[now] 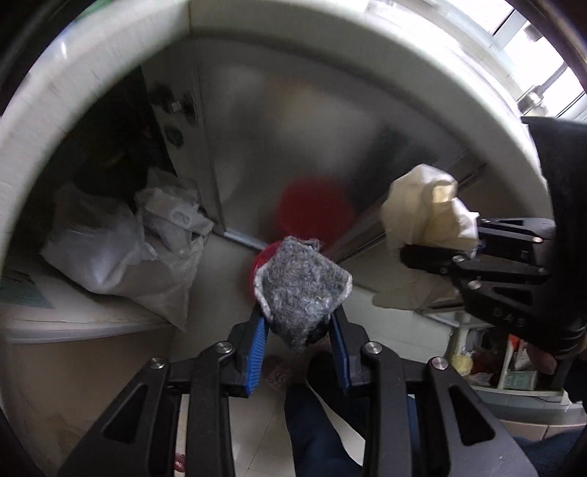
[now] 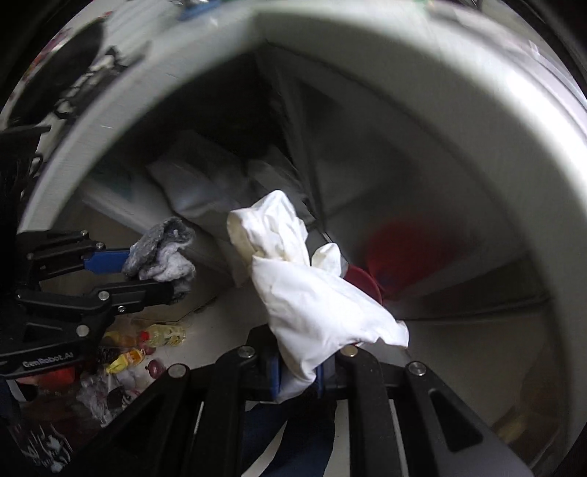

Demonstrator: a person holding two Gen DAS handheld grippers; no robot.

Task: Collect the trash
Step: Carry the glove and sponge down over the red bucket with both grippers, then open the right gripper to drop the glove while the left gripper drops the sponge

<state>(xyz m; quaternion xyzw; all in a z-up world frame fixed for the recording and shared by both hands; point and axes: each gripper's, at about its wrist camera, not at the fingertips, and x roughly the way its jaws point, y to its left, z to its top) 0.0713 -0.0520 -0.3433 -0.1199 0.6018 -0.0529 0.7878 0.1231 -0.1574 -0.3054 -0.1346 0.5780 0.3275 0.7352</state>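
My left gripper (image 1: 299,323) is shut on a grey fuzzy scouring pad (image 1: 302,282), held up in the air; it also shows at the left of the right wrist view (image 2: 161,257). My right gripper (image 2: 299,370) is shut on a crumpled white tissue (image 2: 312,290), which shows at the right of the left wrist view (image 1: 425,209). Both hang over the floor in front of a red bin (image 1: 315,209) with a red lid (image 2: 363,280).
A thick white curved edge (image 1: 293,22) arches over both views. White plastic bags (image 1: 121,249) lie at the left on a white surface. Bottles and packets (image 2: 146,345) litter the floor. A shelf of clutter (image 1: 513,367) is at lower right.
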